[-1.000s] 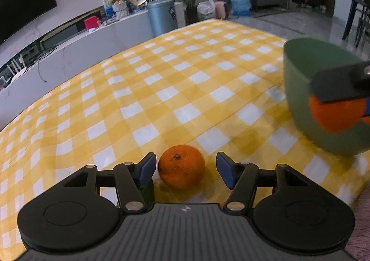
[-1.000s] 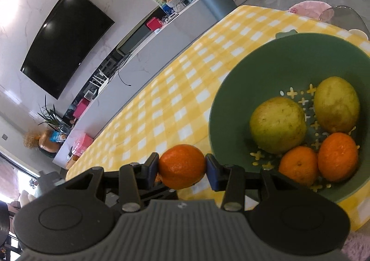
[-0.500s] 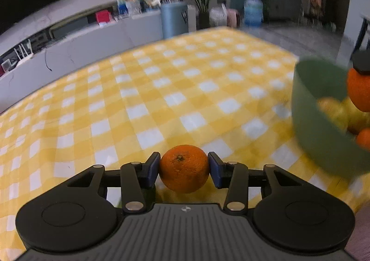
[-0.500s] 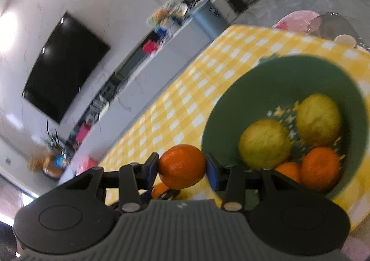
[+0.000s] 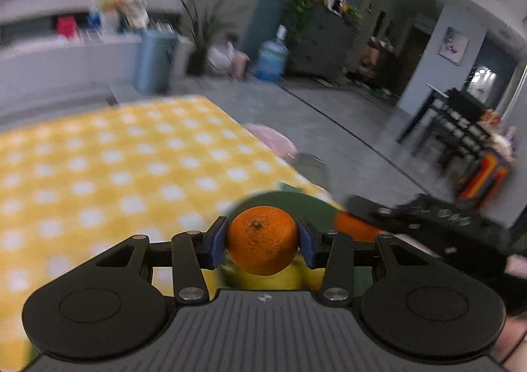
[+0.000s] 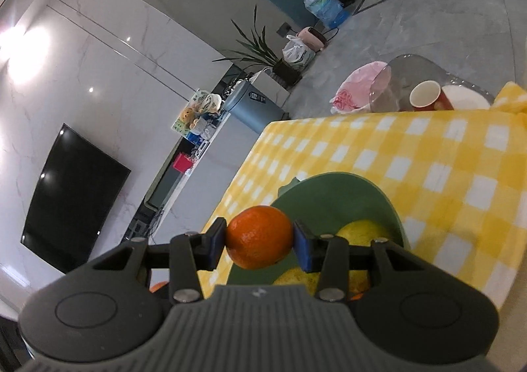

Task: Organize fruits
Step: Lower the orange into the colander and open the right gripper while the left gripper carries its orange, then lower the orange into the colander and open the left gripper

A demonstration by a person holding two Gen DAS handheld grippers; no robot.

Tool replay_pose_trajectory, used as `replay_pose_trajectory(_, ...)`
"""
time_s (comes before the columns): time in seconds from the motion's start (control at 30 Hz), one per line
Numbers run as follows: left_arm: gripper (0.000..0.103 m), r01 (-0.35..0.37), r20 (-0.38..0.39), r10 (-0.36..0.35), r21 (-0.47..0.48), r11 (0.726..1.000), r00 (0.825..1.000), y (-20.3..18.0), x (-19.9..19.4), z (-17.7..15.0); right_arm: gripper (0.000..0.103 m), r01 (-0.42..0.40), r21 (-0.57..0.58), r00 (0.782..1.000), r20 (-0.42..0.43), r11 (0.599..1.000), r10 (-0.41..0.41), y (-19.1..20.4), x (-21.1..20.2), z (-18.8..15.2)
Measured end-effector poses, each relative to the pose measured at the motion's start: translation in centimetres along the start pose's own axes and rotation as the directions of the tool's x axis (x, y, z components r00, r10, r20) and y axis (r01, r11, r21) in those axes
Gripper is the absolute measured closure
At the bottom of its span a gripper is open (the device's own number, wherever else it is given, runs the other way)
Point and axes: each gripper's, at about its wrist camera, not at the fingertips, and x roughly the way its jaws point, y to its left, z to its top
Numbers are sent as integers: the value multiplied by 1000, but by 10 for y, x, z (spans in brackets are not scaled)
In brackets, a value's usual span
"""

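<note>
My left gripper (image 5: 262,242) is shut on an orange (image 5: 262,238), held in the air over the near rim of the green bowl (image 5: 309,204). To its right, in the left wrist view, the right gripper (image 5: 359,224) shows blurred with a second orange (image 5: 350,227). In the right wrist view, my right gripper (image 6: 260,238) is shut on that orange (image 6: 258,235) above the left rim of the green bowl (image 6: 332,200). Two yellow-green fruits (image 6: 365,230) lie inside the bowl, partly hidden by the fingers.
The table wears a yellow-and-white checked cloth (image 6: 428,171). Beyond its far edge stand a red cup (image 6: 426,97), a clear lid and a pink bag (image 6: 357,85). A grey bin (image 6: 255,105), a plant and a water jug sit on the floor behind.
The left gripper closed on the orange that lay on the cloth, lifted it and swung right over the bowl. The right gripper carried its orange across to the bowl's left rim.
</note>
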Motion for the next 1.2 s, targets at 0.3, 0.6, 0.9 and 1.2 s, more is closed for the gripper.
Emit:
replay_pose_trajectory(0.3,53,29,-78,-37,-92,995,996,4,28,-10,61,76,-49,992,-94,996,-80,-8,45,7)
replay_pose_trajectory(0.6,53,67,-109,-73,-54,996,991,-13,29,-16,44,32,-3,995,-96,999,-32,-12,43,12)
replay_pose_trajectory(0.9,52,110,-173,-131,-125,986,976,-13,51,-14,41,-15,61,1000,-13,998,16,-19,20,23)
replay_pose_trajectory(1.2,52,109,-167,-119,-70,992,979,-27,62,-24,41,10,56,1000,-15,998,-9,-24,22,24)
